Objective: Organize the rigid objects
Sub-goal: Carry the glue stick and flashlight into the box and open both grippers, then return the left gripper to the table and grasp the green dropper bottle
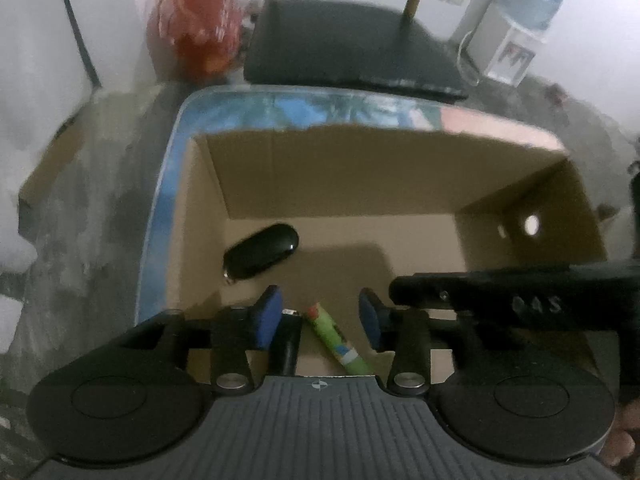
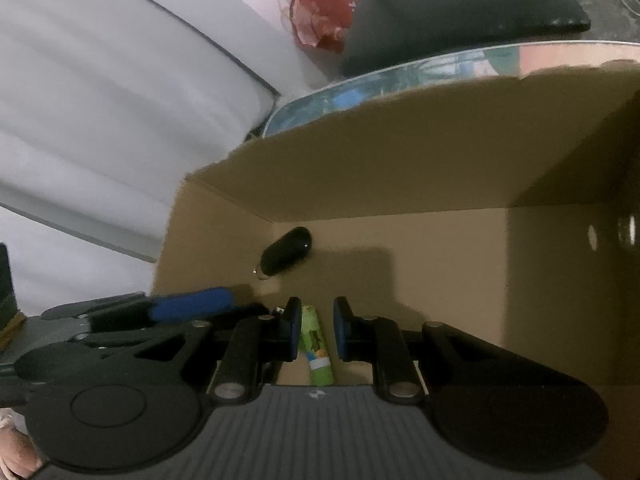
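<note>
An open cardboard box (image 1: 344, 168) (image 2: 400, 160) stands on a table. On its floor lie a black oval case (image 1: 261, 258) (image 2: 285, 257), a green marker (image 1: 339, 340) (image 2: 316, 346) and a black cylinder (image 1: 289, 340), partly hidden. My left gripper (image 1: 320, 320) is open and empty, just above the marker and the cylinder. My right gripper (image 2: 317, 328) is open with the green marker lying below, between its fingers. The right gripper's arm crosses the left wrist view (image 1: 520, 292); the left gripper's finger shows in the right wrist view (image 2: 188, 304).
The box stands on a table with a blue patterned cover (image 1: 280, 104) (image 2: 360, 88). Behind it is a black chair seat (image 1: 344, 48) (image 2: 460, 12), a red bag (image 1: 196, 28) (image 2: 320, 12) and a water dispenser (image 1: 516, 20). A white wall is at the left.
</note>
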Motion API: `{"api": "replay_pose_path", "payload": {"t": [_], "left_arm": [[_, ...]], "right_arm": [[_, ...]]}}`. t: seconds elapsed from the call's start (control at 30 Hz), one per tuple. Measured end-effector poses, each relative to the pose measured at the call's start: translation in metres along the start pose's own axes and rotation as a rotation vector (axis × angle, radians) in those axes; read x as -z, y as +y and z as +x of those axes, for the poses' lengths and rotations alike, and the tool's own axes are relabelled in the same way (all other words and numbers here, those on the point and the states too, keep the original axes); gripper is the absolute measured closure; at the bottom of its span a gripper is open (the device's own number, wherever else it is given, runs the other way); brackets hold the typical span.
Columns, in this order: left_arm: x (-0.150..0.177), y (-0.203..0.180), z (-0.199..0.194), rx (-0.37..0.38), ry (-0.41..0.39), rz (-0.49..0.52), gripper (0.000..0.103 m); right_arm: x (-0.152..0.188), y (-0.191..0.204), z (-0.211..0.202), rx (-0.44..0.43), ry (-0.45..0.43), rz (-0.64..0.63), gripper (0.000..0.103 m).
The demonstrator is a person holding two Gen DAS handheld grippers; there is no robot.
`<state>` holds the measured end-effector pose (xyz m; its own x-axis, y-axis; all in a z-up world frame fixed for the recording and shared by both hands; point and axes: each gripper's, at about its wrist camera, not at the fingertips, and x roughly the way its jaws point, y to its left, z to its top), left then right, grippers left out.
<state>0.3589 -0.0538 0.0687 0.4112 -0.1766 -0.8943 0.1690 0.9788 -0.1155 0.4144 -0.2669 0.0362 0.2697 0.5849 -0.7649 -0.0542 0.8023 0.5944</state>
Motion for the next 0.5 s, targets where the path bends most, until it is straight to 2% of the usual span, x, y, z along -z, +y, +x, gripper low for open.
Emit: {"api": "replay_pose_path", "payload": {"t": [0.1, 0.27, 0.5], "left_arm": [[0.005, 0.001, -0.024, 0.004, -0.065, 0.013, 0.056], [0.028, 0.010, -0.076, 0.053, -0.182, 0.021, 0.055], [0.102, 0.024, -0.148, 0.126, -0.393, 0.057, 0.044]], "right_arm": [[0.005, 0.003, -0.014, -0.013, -0.024, -0.008, 0.084], [0.031, 0.013, -0.053, -0.066, -0.103, -0.048, 0.084], [0.112, 0.028, -0.127, -0.150, -0.274, -0.171, 0.083]]}}
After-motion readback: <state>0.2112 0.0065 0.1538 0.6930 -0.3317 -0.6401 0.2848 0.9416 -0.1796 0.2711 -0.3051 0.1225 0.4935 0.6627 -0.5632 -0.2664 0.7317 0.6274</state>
